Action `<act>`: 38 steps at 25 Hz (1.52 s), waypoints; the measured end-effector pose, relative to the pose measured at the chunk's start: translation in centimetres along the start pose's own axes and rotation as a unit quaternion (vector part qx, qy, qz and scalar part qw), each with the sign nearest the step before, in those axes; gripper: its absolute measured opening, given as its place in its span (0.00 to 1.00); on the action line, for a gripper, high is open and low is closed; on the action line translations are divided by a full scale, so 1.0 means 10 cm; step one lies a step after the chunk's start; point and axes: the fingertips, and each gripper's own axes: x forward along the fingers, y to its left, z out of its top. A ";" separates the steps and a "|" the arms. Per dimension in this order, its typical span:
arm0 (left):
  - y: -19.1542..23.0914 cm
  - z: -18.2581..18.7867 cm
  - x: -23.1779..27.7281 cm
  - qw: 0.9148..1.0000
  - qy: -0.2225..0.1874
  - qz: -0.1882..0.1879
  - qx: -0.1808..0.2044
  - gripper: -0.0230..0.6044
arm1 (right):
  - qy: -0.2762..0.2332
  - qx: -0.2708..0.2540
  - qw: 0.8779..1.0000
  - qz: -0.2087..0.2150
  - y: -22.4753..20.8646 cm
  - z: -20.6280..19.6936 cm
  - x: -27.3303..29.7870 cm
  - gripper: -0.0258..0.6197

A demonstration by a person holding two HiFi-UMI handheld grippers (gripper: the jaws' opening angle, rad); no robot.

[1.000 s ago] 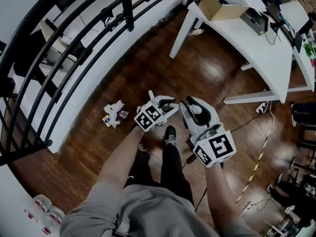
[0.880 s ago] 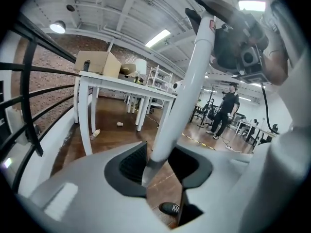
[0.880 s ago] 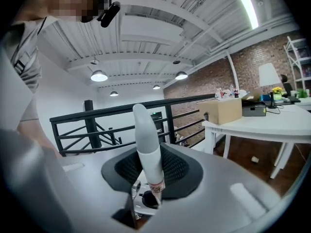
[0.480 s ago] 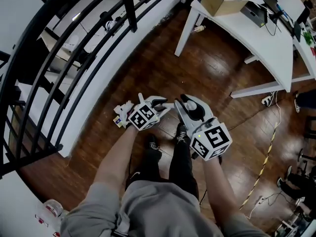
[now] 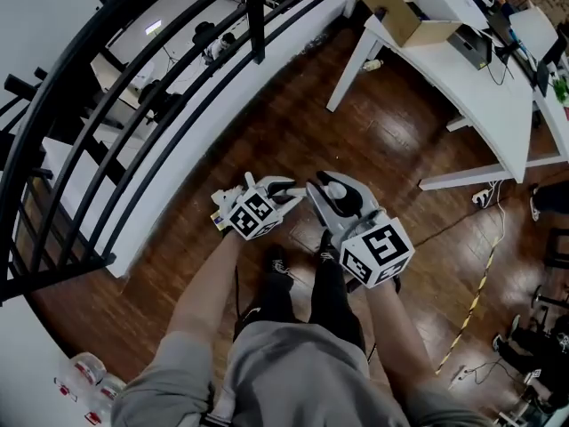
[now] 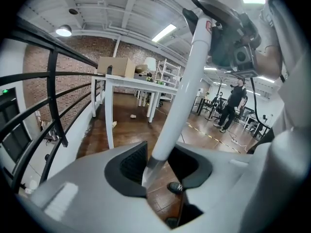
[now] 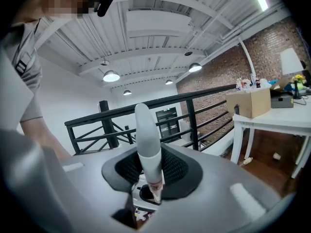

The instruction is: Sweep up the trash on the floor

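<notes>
Crumpled white trash [image 5: 222, 205] lies on the wooden floor by the white ledge, partly hidden behind my left gripper [image 5: 283, 188]. That gripper [image 6: 155, 164] is shut on a long white pole [image 6: 182, 101], which slants up toward my right gripper [image 6: 233, 38]. The right gripper [image 5: 322, 194] sits just right of the left one and nearer the head camera. It [image 7: 151, 171] is shut on a white handle [image 7: 147, 140] with a rounded grey end and a red label, seemingly the same pole. Bits of trash [image 7: 141, 216] show below its jaws. The tool's lower end is hidden.
A black railing [image 5: 133, 87] and a white ledge run along the left. A white table [image 5: 471, 69] with a cardboard box [image 5: 396, 7] stands at the upper right, a small scrap [image 5: 373, 64] by its leg. Cables and striped tape [image 5: 467, 296] lie at the right. A person [image 6: 235, 103] stands far off.
Both grippers have moved left across the floor toward the trash with the handle in them. The trash, clear of the left gripper before, now sits partly behind it. The feet have stepped forward.
</notes>
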 end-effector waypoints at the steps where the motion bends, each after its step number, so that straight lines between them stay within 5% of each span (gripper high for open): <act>1: -0.02 0.08 0.03 1.000 -0.006 0.001 -0.001 0.24 | 0.000 -0.003 1.000 0.001 -0.06 0.06 -0.04 0.16; 11: -0.46 1.21 1.24 0.999 -0.041 -0.023 0.013 0.24 | -0.015 -0.034 0.999 -0.026 -1.27 0.51 -0.98 0.16; 21: -0.75 2.19 3.00 0.999 -0.028 0.013 -0.025 0.24 | -0.007 -0.043 0.998 0.039 -3.07 0.61 -1.91 0.16; 32: -0.49 2.45 4.25 0.992 -0.011 0.081 -0.091 0.22 | 0.022 -0.039 0.992 0.119 -4.45 0.41 -1.94 0.16; 38: -0.36 2.56 4.62 0.988 -0.027 0.100 -0.118 0.22 | 0.019 -0.033 0.995 0.092 -4.94 0.37 -1.91 0.20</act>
